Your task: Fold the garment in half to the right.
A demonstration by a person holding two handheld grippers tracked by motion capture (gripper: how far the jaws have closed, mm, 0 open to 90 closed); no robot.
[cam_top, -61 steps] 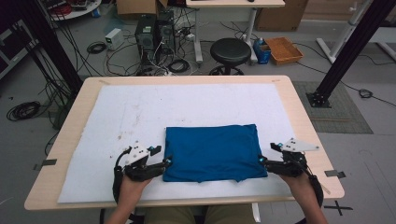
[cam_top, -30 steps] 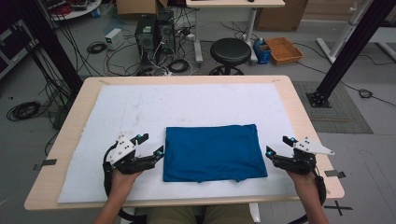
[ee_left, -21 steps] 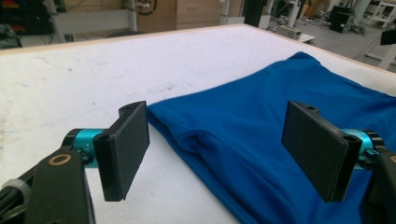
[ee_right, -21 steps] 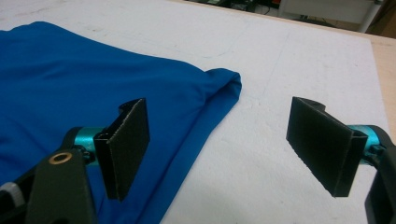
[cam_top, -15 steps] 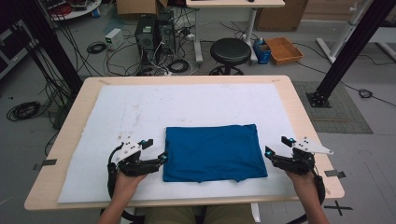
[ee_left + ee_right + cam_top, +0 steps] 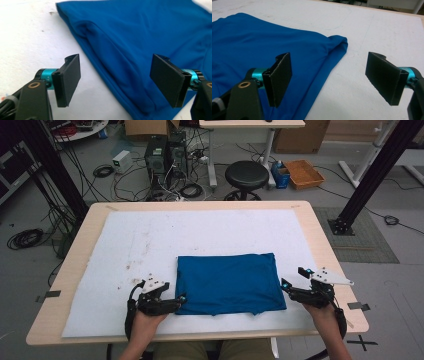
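A folded blue cloth [image 6: 229, 282] lies flat on the white mat [image 6: 150, 240], toward the near side of the table. My left gripper [image 6: 181, 299] is open at the cloth's near left corner. In the left gripper view the blue cloth [image 6: 140, 45] has its folded edge running between the two wide-apart jaws of the left gripper [image 6: 120, 82], neither pad pressing on it. My right gripper [image 6: 292, 281] is open just off the cloth's right edge. In the right gripper view the right gripper [image 6: 332, 80] has its jaws astride the edge of the blue cloth [image 6: 262, 47], apart from it.
The mat covers most of the wooden table [image 6: 320, 240], with brown stains [image 6: 137, 262] left of the cloth. Beyond the far edge stand a black stool [image 6: 246, 172], computer cases [image 6: 162, 155] with cables and a cardboard box [image 6: 304, 172]. A black frame post [image 6: 370, 167] stands at the right.
My left gripper has moved right and toward the cloth's near left corner, its jaws now astride the folded edge. The right gripper has stayed where it was.
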